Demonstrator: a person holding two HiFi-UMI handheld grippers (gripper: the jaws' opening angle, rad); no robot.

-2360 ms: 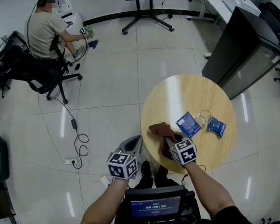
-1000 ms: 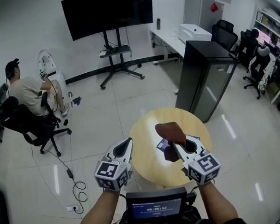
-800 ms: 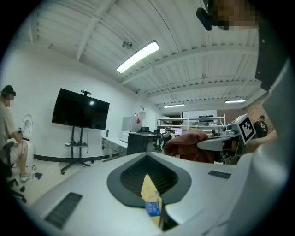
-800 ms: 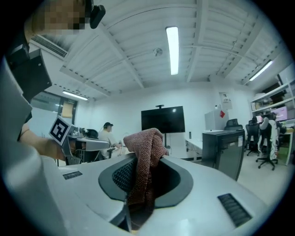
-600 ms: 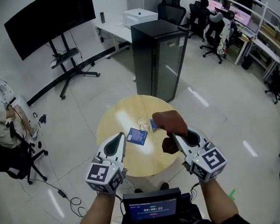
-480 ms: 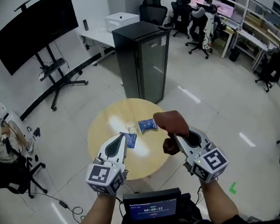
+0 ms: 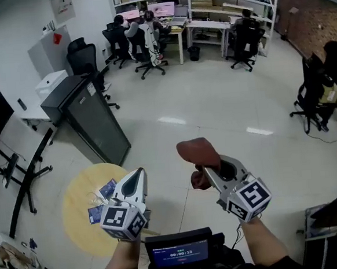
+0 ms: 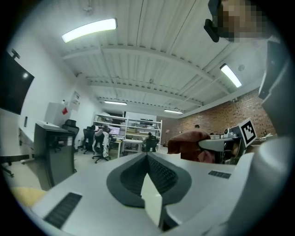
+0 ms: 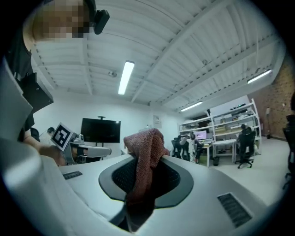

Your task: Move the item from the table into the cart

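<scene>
Right tongs (image 7: 202, 170) pinch the rust-brown terry cloth (image 7: 196, 151), well off the round wooden counter (image 7: 80, 209) — left tongs (image 7: 137, 175) pressed together — cart drop remains.

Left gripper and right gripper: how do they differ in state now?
The left gripper holds nothing; the right gripper holds a reddish-brown cloth. The left gripper's jaws meet fully; the right gripper's are parted slightly by the cloth. Both carry a marker cube.
</scene>
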